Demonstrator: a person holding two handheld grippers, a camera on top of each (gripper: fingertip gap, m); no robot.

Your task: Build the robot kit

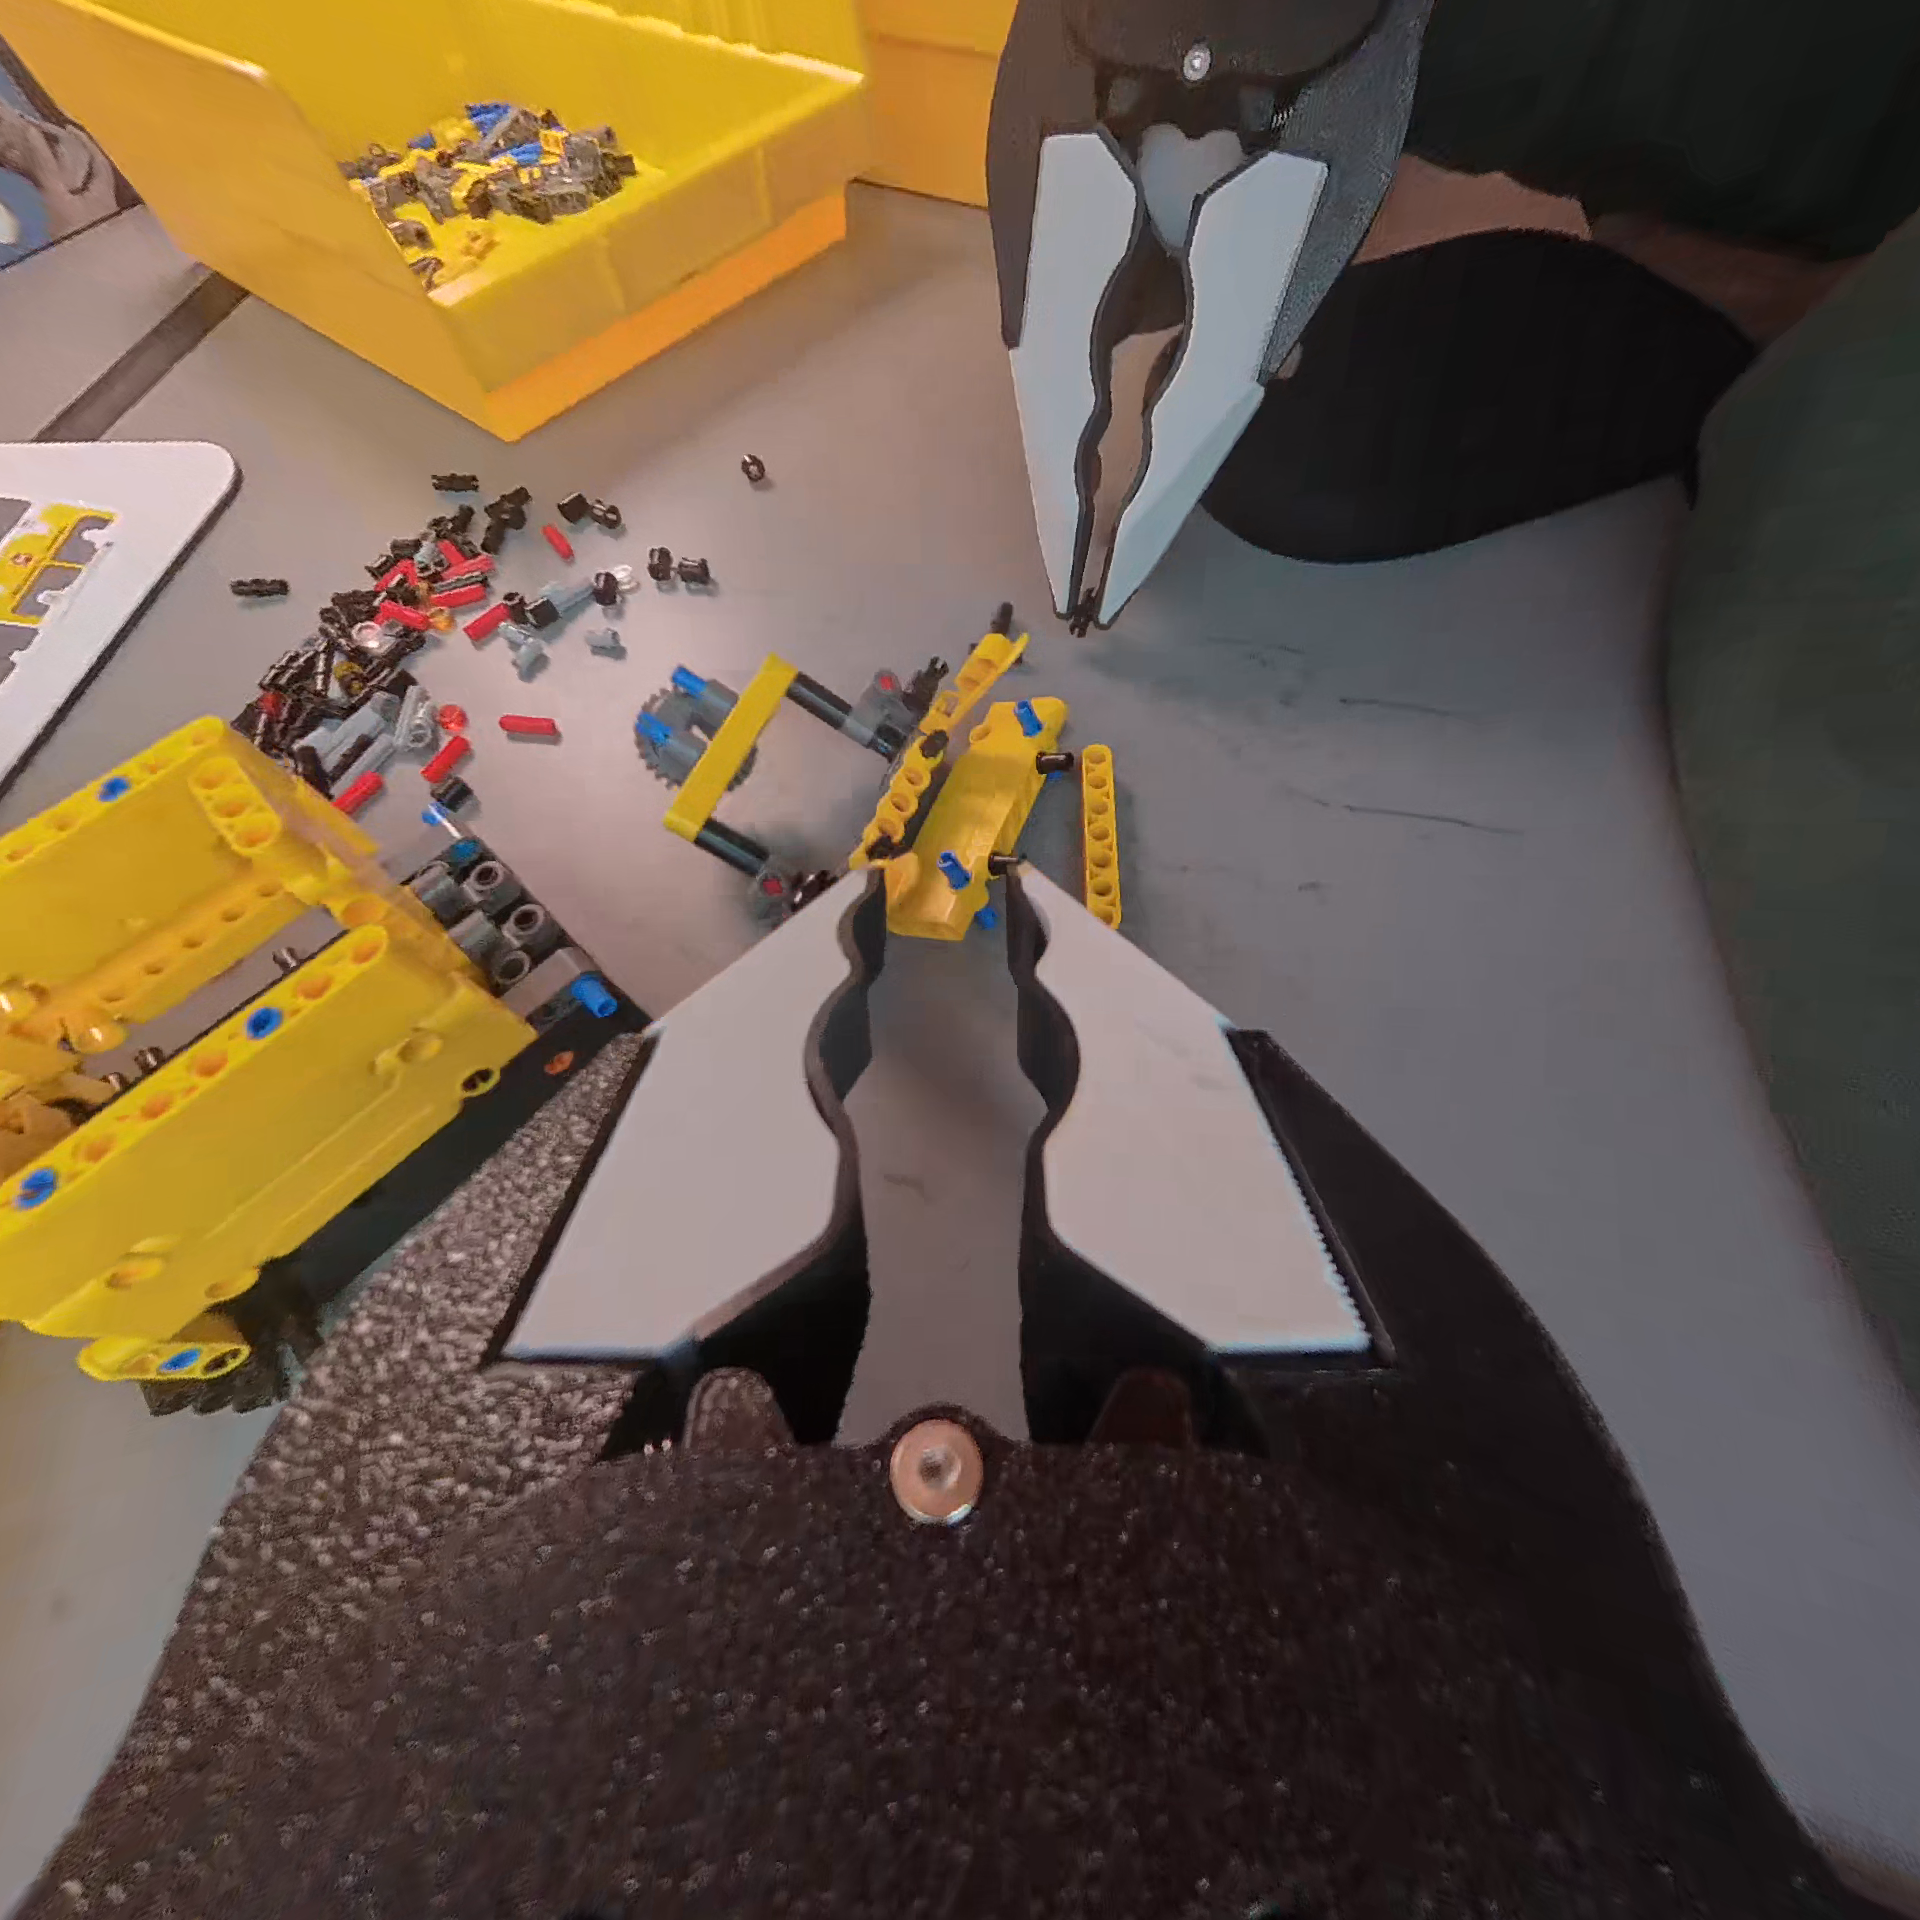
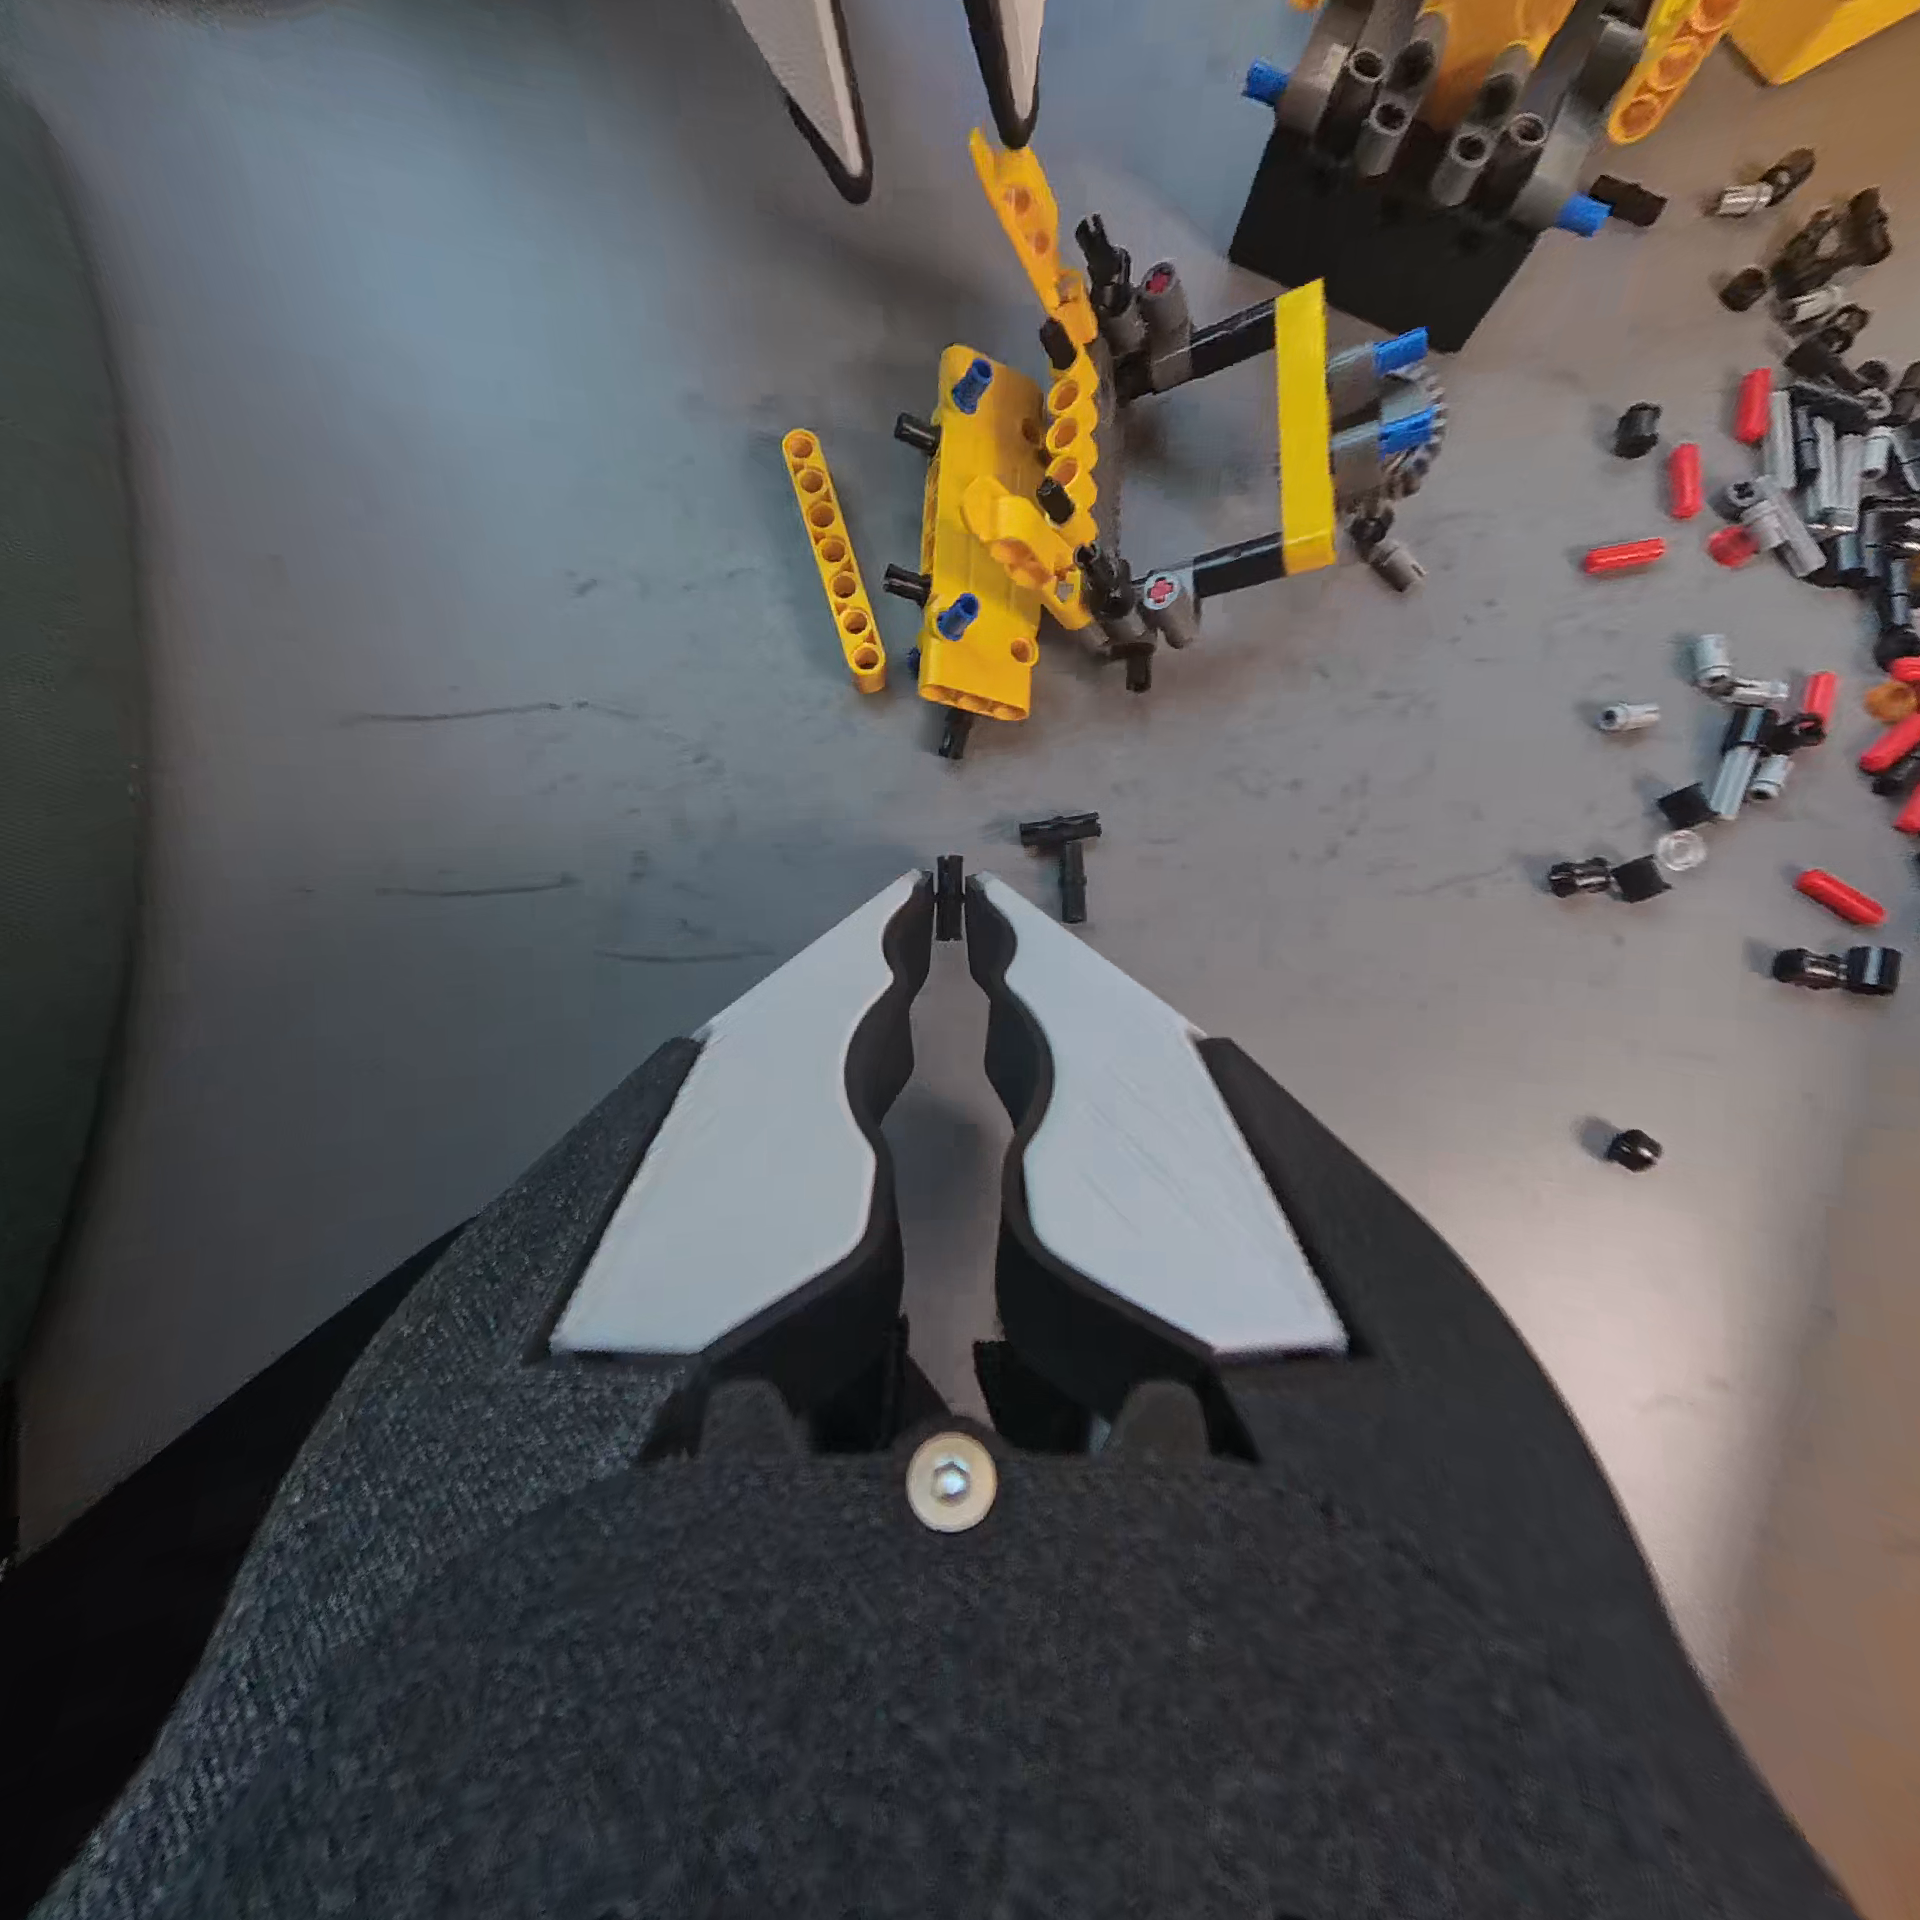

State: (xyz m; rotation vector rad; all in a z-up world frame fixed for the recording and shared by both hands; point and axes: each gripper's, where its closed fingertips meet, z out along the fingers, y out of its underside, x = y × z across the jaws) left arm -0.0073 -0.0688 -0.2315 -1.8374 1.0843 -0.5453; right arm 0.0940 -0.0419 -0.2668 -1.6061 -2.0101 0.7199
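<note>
Pinching a small black pin (image 2: 948, 896) at their very tips, the right gripper's (image 2: 948, 883) fingers are nearly closed in the right wrist view, the pin held upright just short of the yellow brick assembly (image 2: 982, 540) on the grey surface (image 2: 520, 520); two more black pins (image 2: 1065, 852) lie beside them. A loose yellow beam (image 2: 833, 561) rests just left of the assembly. In the left wrist view, the left gripper (image 1: 940, 883) is parted around the assembly's near end, apparently bracing it; whether its fingers touch, I cannot tell. Scattered small parts (image 1: 416, 644) lie left of the assembly.
</note>
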